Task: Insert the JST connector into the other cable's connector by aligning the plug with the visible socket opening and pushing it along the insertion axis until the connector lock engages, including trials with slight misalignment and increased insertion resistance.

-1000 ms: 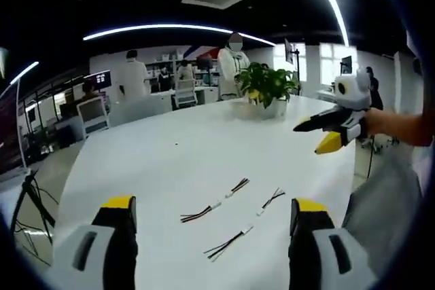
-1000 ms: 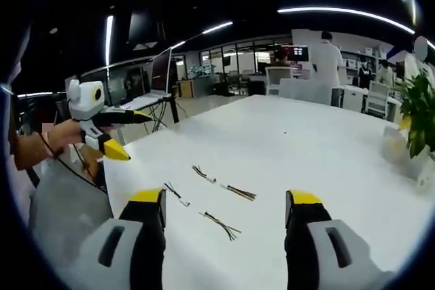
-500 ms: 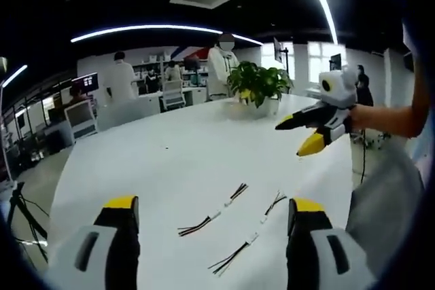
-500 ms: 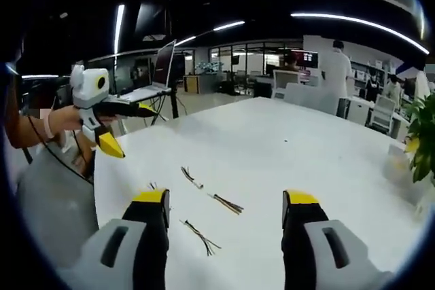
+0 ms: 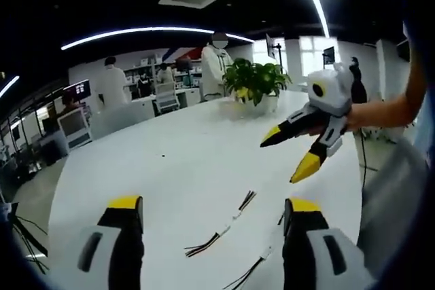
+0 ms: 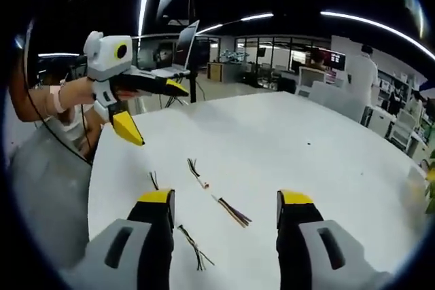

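Cables lie loose on the white table (image 5: 170,168), three short wire bundles well apart from one another: in the left gripper view, one (image 5: 241,203) between the jaws, a second (image 5: 204,244) nearer the camera, a third (image 5: 250,271) low by the right jaw. In the right gripper view they show as a bundle (image 6: 196,172) farther out, one (image 6: 234,211) between the jaws, and one (image 6: 193,249) beside the left jaw.

Both grippers hang above the table with jaws apart and nothing between them, probably so the person can survey the cables before choosing a pair. The left gripper (image 6: 149,112) shows in the right gripper view, the right gripper (image 5: 289,154) in the left gripper view (each held by a bare forearm).

Connector ends are too small to tell plug from socket. The near bundles are partly cut off by the jaws.
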Demonstrator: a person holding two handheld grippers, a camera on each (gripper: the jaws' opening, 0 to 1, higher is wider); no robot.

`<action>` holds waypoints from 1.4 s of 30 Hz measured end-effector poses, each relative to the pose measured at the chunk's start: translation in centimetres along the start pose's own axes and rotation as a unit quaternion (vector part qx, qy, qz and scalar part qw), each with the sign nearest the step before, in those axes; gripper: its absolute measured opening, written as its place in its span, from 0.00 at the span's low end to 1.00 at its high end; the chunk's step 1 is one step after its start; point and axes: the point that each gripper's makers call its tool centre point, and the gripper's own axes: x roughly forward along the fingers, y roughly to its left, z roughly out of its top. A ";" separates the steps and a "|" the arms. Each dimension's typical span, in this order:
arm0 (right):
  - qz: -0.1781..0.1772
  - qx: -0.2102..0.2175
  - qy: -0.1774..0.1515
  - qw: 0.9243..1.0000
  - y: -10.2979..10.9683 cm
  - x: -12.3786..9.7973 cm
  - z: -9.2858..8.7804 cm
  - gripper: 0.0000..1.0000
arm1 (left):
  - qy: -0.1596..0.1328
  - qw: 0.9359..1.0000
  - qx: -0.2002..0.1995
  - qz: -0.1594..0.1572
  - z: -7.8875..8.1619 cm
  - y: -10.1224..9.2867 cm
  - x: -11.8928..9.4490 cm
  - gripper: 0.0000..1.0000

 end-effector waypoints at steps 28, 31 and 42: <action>0.068 -0.058 0.036 0.995 -0.8 3.6 -1.9 0.46 | 0.045 0.998 -0.005 -0.050 -4.9 1.0 3.5 0.60; 0.077 -0.062 0.038 0.994 -0.4 4.1 -2.0 0.46 | 0.049 0.997 -0.002 -0.060 -5.3 1.0 3.7 0.55; 0.119 -0.079 0.057 0.988 0.8 5.8 -3.4 0.38 | 0.067 0.993 0.010 -0.095 -7.1 0.1 4.9 0.45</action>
